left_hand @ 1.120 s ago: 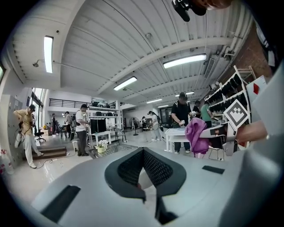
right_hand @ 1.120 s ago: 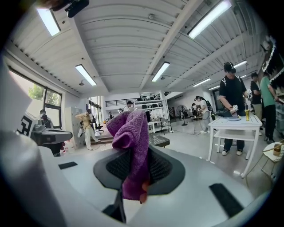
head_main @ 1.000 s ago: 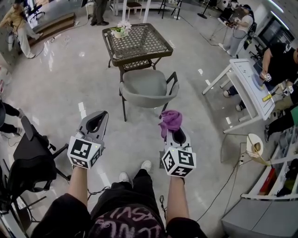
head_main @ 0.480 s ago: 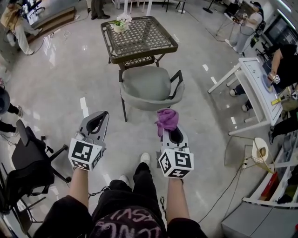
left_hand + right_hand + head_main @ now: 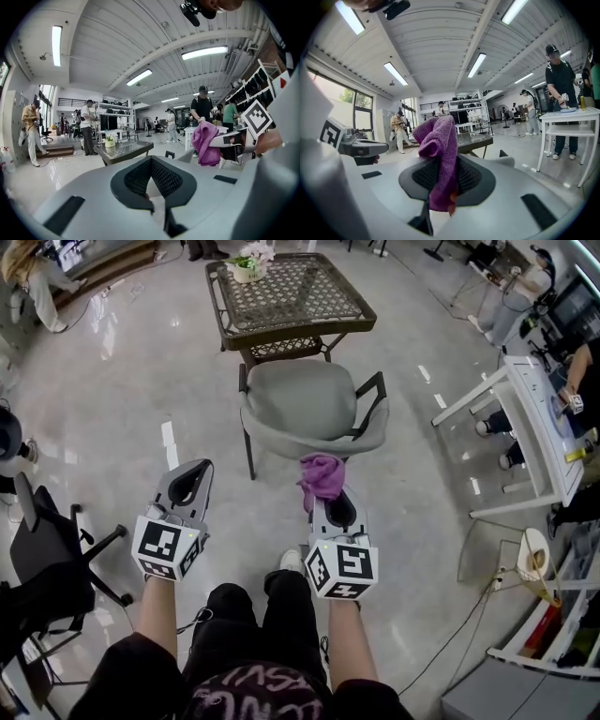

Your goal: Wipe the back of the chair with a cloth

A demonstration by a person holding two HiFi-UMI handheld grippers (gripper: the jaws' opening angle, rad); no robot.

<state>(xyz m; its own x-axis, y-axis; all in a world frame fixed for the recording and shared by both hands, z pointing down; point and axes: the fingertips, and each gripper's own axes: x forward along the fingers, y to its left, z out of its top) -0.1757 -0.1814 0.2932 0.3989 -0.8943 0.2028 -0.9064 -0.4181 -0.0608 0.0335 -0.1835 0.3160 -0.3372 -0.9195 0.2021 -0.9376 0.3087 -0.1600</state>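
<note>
Cloth [image 5: 439,145], fuzzy purple, pinched in right tongs [image 5: 330,506].

Losing the lower end of the cloth [image 5: 322,479] inside the clamped jaws of the right gripper [image 5: 328,498]. Can't call contact between cloth and chair [image 5: 305,404] back at 12 o'clock. Barely catching chair past gripper body in right gripper view. Losing office chair [image 5: 47,559] off 9 o'clock edge.

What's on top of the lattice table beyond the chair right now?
A small pot of flowers sits near the far left corner of the table. The rest of the top looks bare. The chair covers the lower part of its near side.
</note>
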